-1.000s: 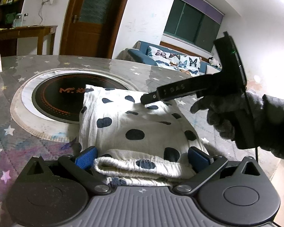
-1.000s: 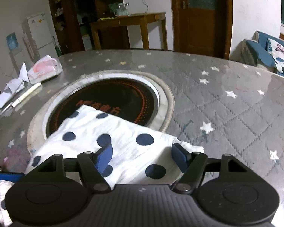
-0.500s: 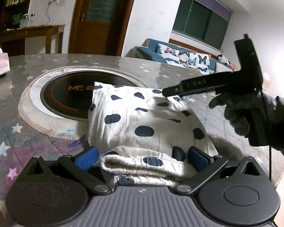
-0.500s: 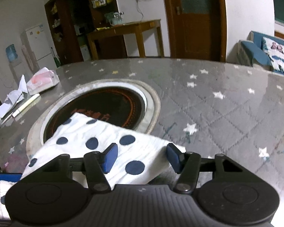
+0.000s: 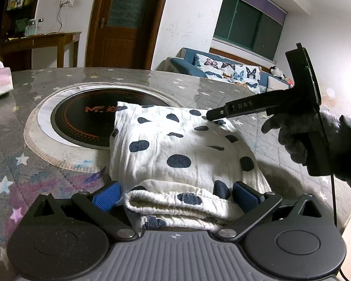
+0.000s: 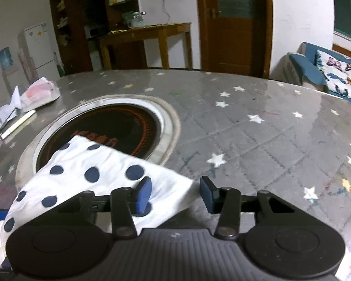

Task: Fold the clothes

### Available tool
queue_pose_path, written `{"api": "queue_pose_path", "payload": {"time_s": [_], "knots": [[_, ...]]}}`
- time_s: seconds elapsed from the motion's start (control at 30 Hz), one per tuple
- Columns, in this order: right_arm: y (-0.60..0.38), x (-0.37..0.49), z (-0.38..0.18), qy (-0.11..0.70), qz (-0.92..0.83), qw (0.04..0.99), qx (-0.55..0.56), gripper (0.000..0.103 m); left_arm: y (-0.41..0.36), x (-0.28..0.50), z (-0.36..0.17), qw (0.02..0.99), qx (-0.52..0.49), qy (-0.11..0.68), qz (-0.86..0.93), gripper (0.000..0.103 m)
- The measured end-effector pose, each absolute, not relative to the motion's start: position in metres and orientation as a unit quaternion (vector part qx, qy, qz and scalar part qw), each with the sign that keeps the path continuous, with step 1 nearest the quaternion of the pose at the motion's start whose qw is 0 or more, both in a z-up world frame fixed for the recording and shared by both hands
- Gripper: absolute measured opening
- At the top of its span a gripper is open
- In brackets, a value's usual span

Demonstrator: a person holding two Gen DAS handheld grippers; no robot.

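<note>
Cloth lies folded between your left gripper's open jaws, while your right gripper, also open, has pulled back off its corner.

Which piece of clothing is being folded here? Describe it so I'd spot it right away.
Find the big grey star-patterned table with a round black cooktop set into it. Overlapping the cooktop's near edge lies a folded white garment. Its large navy polka dots set it apart from the pink tissue pack nearby.
</note>
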State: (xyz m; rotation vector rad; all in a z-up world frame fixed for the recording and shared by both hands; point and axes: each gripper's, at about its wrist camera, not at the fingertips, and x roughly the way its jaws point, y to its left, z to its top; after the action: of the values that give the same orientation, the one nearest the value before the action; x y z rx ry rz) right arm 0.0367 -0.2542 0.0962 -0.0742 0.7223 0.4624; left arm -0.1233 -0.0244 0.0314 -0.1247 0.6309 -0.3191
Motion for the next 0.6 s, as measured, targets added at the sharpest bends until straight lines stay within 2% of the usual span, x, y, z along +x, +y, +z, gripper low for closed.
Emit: {"api": "queue_pose_path", "payload": {"time_s": [0.27,0.6], "knots": [[-0.226,0.018,0.115,0.33,0.286,0.897,-0.067,0.046,-0.018,-0.136,0.044,0.941,-0.062,0.302,-0.138,0.103],[-0.191,-0.051,0.102,0.333,0.387,0.85,-0.131,0.048,0.003,-0.15,0.052,0.947,-0.067,0.294,-0.108,0.103]]}}
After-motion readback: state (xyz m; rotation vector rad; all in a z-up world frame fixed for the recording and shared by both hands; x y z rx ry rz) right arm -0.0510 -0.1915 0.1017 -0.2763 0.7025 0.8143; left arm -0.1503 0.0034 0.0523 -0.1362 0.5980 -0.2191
